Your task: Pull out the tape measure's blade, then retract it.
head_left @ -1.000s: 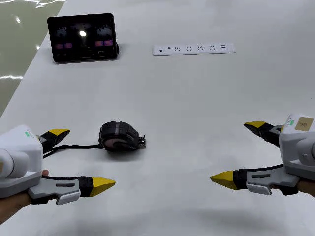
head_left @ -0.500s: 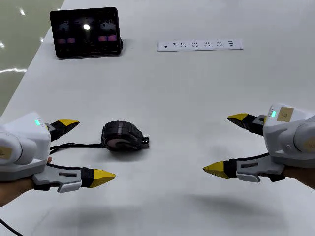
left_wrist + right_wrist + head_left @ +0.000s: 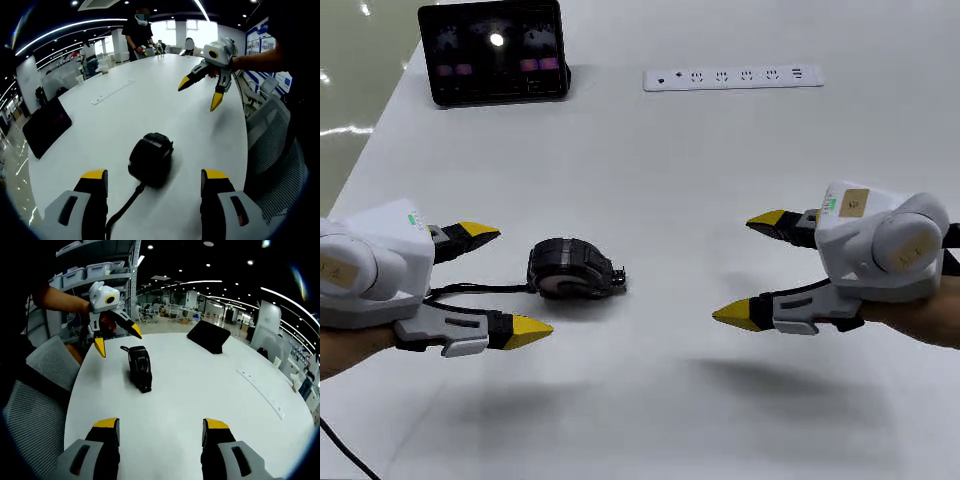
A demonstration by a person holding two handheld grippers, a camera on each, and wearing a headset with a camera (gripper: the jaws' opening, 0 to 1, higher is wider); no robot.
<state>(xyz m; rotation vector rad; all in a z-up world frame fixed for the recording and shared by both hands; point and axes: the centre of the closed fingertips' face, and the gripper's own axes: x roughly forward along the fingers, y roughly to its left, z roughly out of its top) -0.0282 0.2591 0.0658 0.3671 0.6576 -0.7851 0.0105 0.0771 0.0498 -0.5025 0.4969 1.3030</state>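
Tape measure [image 3: 570, 270] sits on the white surface [image 3: 660, 170], left of centre in head view. Case is black & rounded w/ a ribbed, rubbery-looking grip and a dull round face on the side toward the person. Blade hook [image 3: 614, 282] sits right at the case mouth, on the end facing the right gripper [image 3: 742, 267], so the blade isn't drawn out. A thin black strap [image 3: 470, 293] runs from the case's other end toward the left gripper [image 3: 510, 280] & passes btwn its jaws.

Left gripper: jaws wide apart, holding nothing. Its yellow pointed tips are near the case, one either side of the strap, and appear not to touch the tape measure. In left gripper view the case lies just ahead, centred btwn the two jaws. Jaws are black w/ grey plastic shanks; body is white & rounded.

Right gripper: also wide, empty, well apart from the tape measure, tips pointing toward it, soft shadow on the surface below.

Surface is smooth w/ soft glare. On the far side are a dark tablet [image 3: 492, 50], propped up w/ a dim screen, and a flat white power strip [image 3: 732, 77]. Mesh-back chair [image 3: 272, 145] stands beside the surface in left gripper view.
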